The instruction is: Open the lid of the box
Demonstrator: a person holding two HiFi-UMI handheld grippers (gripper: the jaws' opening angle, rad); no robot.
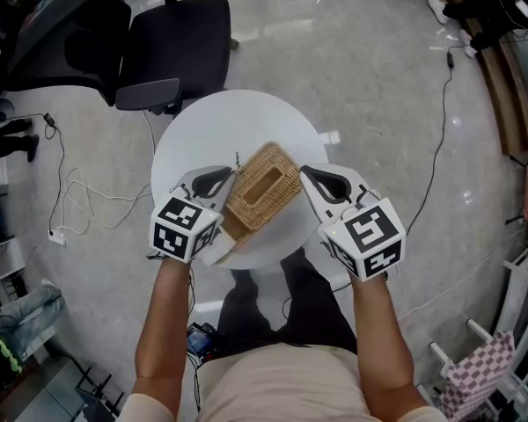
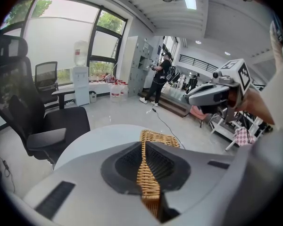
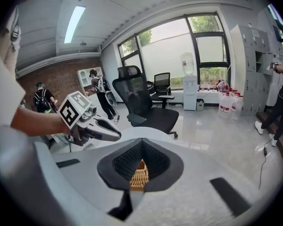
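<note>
Wicker box [image 1: 262, 185] is seen lying on the round white table [image 1: 202, 130], set cornerwise to the person, its slotted top [image 1: 266, 183] turned upward. The box is flanked by both tools. The left hand-held gripper [image 1: 231, 177] is placed at the box's left side; in the left gripper view its jaws are closed tight on a thin woven edge of the box [image 2: 144, 173], which runs up between the dark pads, and more of the weave is seen past the tips. The right hand-held gripper [image 1: 304, 173] is placed at the box's right corner; in the right gripper view [image 3: 141, 145] its jaws are drawn together at the tips, with a patch of wicker [image 3: 140, 175] caught low between the pads. Whether the top is lifted off the body cannot be told. A paler panel [image 1: 224, 240] is seen under the box's near left end. A black office chair [image 1: 172, 47] is parked just beyond the table on the grey floor [image 1: 378, 77], and a white cable [image 1: 88, 196] is trailed across the floor at the left.
</note>
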